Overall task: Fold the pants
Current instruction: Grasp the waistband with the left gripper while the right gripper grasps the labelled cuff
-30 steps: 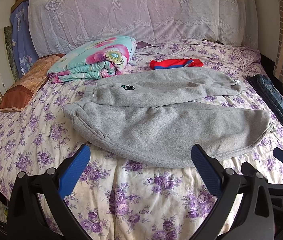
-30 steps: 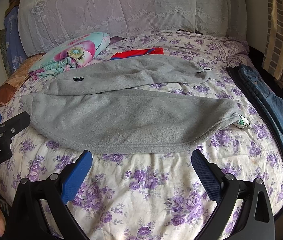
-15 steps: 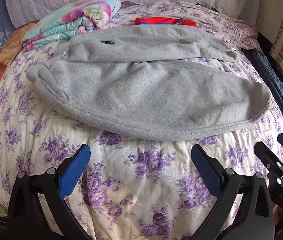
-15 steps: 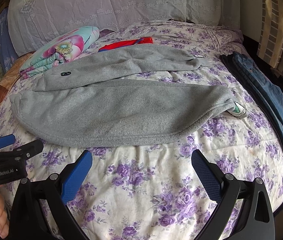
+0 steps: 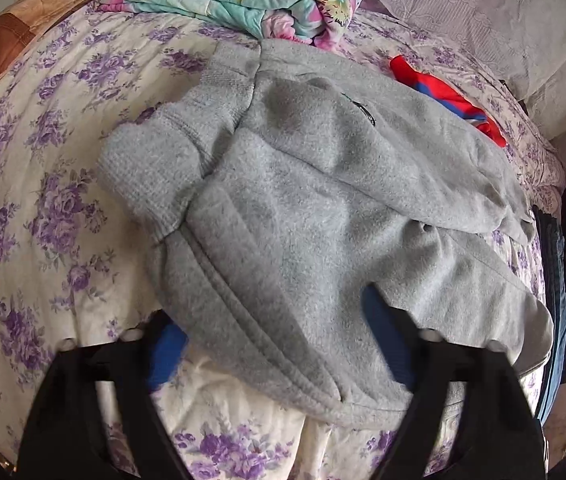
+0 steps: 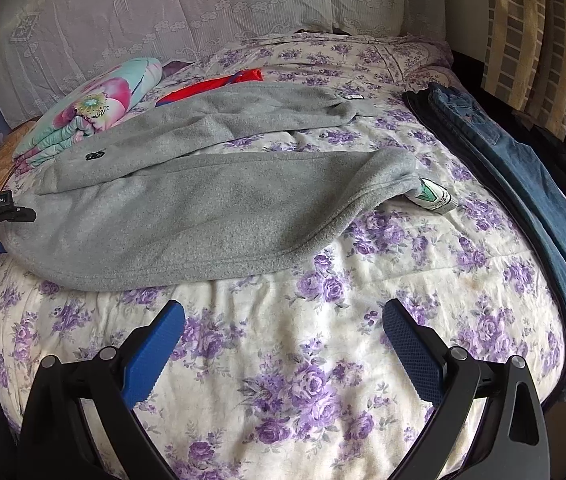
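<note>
Folding barely beginning: left gripper (image 5: 283, 344) is closing around grey pants (image 5: 323, 208) at lower frame; right gripper (image 6: 283, 344) is hovering open over bedspread (image 6: 323, 360).

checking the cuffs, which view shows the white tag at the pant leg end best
The right wrist view: the white tag lies in plain sight on the bedspread, poking out from the gray pants leg end. The left wrist view shows only the pants' waistband end; the tag is not visible there.

A home bedroom is being shown: a bed (image 6: 323, 360) is being covered by a purple-flowered quilt, pillows (image 6: 203, 12) are being propped at the far end, and a folded floral blanket (image 6: 95, 108) is being kept far left
</note>
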Motion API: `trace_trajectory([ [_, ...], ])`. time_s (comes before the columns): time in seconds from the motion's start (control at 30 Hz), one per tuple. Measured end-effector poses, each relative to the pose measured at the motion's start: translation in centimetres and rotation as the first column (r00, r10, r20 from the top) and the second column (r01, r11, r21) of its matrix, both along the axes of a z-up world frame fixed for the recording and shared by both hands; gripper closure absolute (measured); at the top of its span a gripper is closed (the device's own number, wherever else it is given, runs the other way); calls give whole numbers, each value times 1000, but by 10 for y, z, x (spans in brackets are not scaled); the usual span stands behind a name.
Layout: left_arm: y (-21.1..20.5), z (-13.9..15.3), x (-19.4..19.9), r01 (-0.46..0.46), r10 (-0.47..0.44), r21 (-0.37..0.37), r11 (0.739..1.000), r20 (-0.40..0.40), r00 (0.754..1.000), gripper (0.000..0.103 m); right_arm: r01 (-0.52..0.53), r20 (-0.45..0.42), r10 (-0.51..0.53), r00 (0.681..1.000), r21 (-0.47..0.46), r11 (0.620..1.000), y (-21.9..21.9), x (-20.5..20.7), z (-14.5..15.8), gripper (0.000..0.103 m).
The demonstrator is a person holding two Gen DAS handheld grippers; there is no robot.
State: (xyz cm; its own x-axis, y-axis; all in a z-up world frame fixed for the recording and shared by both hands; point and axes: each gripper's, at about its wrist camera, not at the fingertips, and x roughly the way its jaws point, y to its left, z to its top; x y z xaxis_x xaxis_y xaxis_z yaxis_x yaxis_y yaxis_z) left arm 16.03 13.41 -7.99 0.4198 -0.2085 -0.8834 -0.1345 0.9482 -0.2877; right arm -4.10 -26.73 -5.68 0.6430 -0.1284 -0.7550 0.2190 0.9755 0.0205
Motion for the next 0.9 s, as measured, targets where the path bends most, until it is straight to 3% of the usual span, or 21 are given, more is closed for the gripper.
trace_trajectory([
  [0.03, 3, -1, 2, -15, 15, 0, 1000, -2, 1000, 76, 6, 2, -6, 1000, -5, 1000, -4, -2, 1, 3],
  [0.1, 12, 1, -4, -32, 34, -40, 999, 37, 999, 85, 25, 11, -25, 1000, -10, 1000, -15, -7, 5, 3],
  [0.27, 23, 3, -32, -49, 56, -55, 997, 117, 992, 87, 186, 7, -186, 983, 10, 982, -79, -10, 17, 3],
  [0.4, 18, -5, -33, -44, 42, 9, 999, 143, 989, 87, 212, -71, -201, 977, 207, 955, -136, 17, 11, 3],
  [0.47, 16, -6, -32, -40, 36, 26, 999, 153, 988, 87, 173, -112, -141, 984, 360, 917, -154, 41, 2, 3],
  [0.57, 18, -5, -33, -32, 28, 23, 999, 167, 986, 87, 169, -163, -92, 982, 555, 814, -170, 88, -22, 3],
  [0.77, 23, -10, -31, -26, 24, 8, 1000, 138, 990, 86, 279, -201, -195, 960, 620, 734, -196, 122, -56, 3],
  [0.83, 22, -10, -29, -27, 24, 20, 999, 133, 991, 86, 282, -161, -232, 959, 594, 754, -199, 123, -55, 36],
  [0.87, 21, -10, -28, -28, 24, 28, 999, 131, 991, 86, 270, -165, -214, 963, 608, 747, -200, 126, -58, 82],
  [0.9, 20, -10, -28, -29, 24, 34, 999, 129, 991, 86, 270, -170, -209, 963, 619, 737, -202, 126, -59, 84],
])
